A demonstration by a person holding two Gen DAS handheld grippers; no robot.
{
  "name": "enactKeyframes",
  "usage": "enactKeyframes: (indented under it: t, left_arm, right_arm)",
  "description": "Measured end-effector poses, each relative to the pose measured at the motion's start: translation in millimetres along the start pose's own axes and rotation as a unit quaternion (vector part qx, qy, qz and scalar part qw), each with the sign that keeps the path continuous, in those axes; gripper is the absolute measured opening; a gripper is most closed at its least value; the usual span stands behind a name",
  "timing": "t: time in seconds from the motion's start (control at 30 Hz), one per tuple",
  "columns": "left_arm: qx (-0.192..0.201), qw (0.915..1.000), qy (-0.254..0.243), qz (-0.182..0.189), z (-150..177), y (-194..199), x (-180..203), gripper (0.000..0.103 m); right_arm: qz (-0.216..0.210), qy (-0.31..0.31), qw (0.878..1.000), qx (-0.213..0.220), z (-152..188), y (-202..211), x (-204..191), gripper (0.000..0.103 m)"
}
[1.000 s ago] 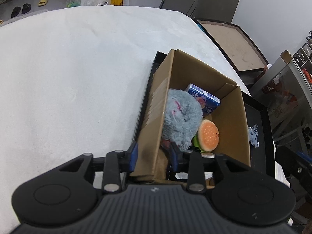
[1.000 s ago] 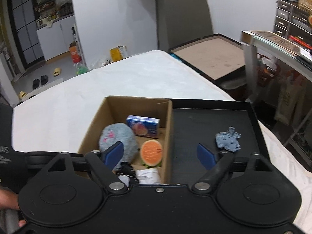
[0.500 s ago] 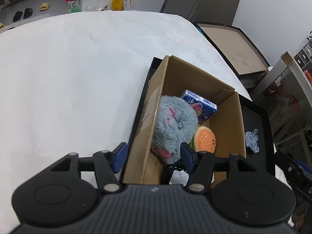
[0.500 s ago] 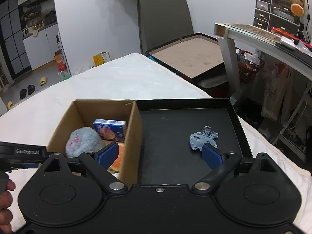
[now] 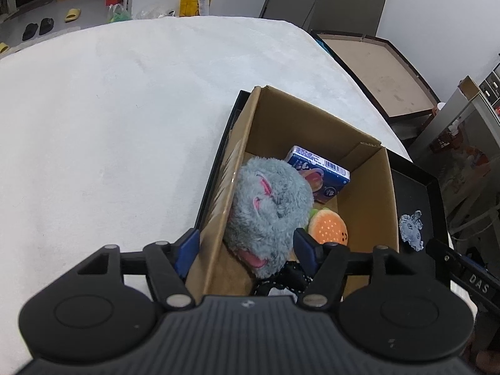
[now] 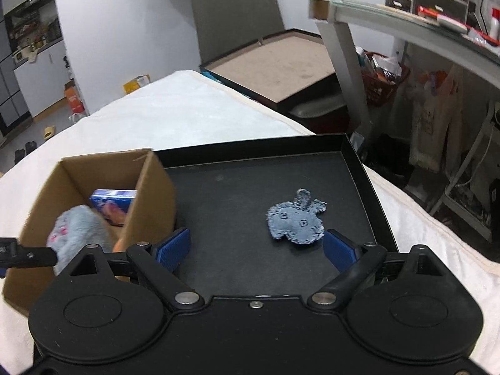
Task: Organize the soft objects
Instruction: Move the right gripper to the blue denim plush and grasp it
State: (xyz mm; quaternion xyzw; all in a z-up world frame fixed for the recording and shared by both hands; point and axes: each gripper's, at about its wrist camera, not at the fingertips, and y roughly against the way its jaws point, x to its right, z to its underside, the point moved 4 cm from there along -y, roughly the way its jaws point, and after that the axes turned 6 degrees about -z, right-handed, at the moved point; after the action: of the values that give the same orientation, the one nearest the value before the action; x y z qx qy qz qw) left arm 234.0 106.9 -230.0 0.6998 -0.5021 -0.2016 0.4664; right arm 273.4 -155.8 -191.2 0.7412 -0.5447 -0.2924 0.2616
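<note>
One cardboard box [image 5: 368, 193] at centre frame holds one grey plush [image 5: 268, 206], one burger toy [image 5: 328, 228] and one blue carton [image 5: 322, 172]. The left gripper [image 5: 247, 247], jaws just opening, straddles the box wall. The right gripper [image 6: 256, 250] gapes empty before one denim patch [image 6: 295, 220] on the black tray [image 6: 250, 156].

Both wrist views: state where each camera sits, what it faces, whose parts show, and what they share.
Left wrist: on the left gripper, looking down into the cardboard box at the grey plush toy; jaws just opened, nothing gripped.
Right wrist: on the right gripper, open, facing the denim patch on the black tray.
Shared: box, plush, juice carton, patch, tray.
</note>
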Motion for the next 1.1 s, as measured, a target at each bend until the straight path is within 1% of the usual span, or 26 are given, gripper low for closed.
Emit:
enactKeyframes:
  t: [0.3,0.47,0.53,0.63,0.9,0.97,1.0,1.07,1.1]
  left_arm:
    - [0.01,0.9998,0.01,-0.016,-5.8,-8.4,7.0,0.067]
    - [0.011,0.9993,0.009,-0.034,-7.7,-15.1,12.7,0.067]
    - [0.012,0.9992,0.008,-0.038,-7.6,-17.0,15.1,0.069]
    - [0.014,0.999,0.003,-0.042,-8.2,-19.7,17.6,0.071]
    - [0.018,0.9987,0.0,-0.047,-9.0,-22.3,21.5,0.074]
    - [0.018,0.9988,-0.001,-0.047,-9.2,-22.2,21.0,0.074]
    - [0.018,0.9988,0.0,-0.046,-9.0,-22.2,21.0,0.074]
    - [0.018,0.9988,-0.001,-0.045,-8.7,-21.8,20.4,0.074]
    - [0.017,0.9989,-0.001,-0.044,-8.7,-21.6,20.4,0.074]
  right_arm:
    - [0.0,-0.029,0.999,-0.017,-3.7,-37.8,28.7,0.077]
    - [0.0,-0.038,0.999,-0.025,-5.0,-54.7,40.8,0.076]
    - [0.001,-0.035,0.999,-0.032,-5.8,-61.4,43.9,0.074]
    - [0.004,-0.029,0.999,-0.041,-6.4,-71.3,47.5,0.074]
    - [0.01,-0.022,0.999,-0.048,-4.4,-88.1,51.4,0.073]
    - [0.007,-0.025,0.998,-0.052,-3.7,-91.2,51.6,0.067]
    - [0.007,-0.026,0.998,-0.055,-3.3,-93.0,52.1,0.058]
    - [0.006,-0.025,0.998,-0.063,-2.0,-96.8,53.4,0.055]
    - [0.004,-0.022,0.998,-0.06,-1.7,-96.3,53.6,0.052]
